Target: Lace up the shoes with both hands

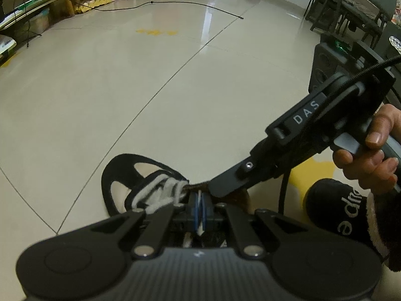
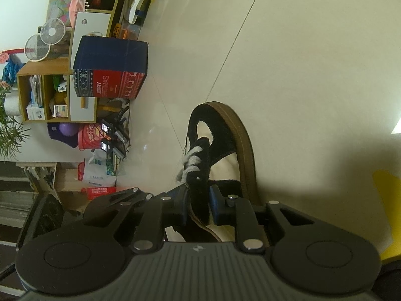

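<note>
A black and cream shoe (image 1: 120,188) with white laces (image 1: 160,193) lies on the tiled floor, and its brown sole (image 2: 246,150) shows in the right wrist view. My left gripper (image 1: 199,210) is shut on a white lace end, which runs between its blue pads just behind the lacing. My right gripper (image 2: 199,200) straddles the shoe's black eyelet flap (image 2: 200,190); the pads stand slightly off it. From the left wrist view, the right gripper's fingertip (image 1: 220,188) comes in from the right, held by a person's hand (image 1: 371,150).
A thin black cable (image 1: 175,3) crosses the floor far ahead. Shelves and boxes line the far left (image 1: 32,17); chairs and a black speaker (image 1: 325,60) stand on the right. A red and blue gift box (image 2: 110,67) and a wooden shelf (image 2: 45,95) sit left of the shoe.
</note>
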A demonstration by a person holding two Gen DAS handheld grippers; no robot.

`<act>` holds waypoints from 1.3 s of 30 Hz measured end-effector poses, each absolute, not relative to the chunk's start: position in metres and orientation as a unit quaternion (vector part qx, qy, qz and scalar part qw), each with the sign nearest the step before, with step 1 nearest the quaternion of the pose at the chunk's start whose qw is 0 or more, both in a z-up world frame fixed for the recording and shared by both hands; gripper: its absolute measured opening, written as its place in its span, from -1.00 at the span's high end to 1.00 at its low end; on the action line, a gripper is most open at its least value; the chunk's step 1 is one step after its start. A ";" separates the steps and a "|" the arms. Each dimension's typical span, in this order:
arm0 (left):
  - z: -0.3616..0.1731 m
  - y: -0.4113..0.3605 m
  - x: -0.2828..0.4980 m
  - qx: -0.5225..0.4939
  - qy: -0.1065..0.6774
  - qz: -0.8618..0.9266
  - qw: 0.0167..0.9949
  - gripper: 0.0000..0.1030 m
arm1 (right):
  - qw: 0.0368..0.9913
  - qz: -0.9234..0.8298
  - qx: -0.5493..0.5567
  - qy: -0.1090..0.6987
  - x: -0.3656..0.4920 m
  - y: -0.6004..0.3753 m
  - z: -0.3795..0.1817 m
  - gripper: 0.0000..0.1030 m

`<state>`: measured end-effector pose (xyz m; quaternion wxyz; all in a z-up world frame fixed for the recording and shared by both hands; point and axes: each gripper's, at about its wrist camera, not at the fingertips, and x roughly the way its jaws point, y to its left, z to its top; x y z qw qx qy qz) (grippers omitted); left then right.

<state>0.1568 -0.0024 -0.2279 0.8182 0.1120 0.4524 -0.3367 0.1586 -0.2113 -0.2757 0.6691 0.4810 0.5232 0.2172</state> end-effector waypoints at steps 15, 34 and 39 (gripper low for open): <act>-0.232 0.007 0.157 0.081 0.451 -0.349 0.818 0.90 | 0.659 0.202 0.512 0.512 0.162 -0.216 -0.275 0.38; -0.225 -0.001 0.150 0.142 0.463 -0.333 0.809 0.86 | 0.663 0.193 0.524 0.499 0.157 -0.229 -0.272 0.38; -0.231 -0.002 0.154 0.136 0.461 -0.326 0.814 0.95 | 0.663 0.190 0.525 0.498 0.158 -0.232 -0.273 0.38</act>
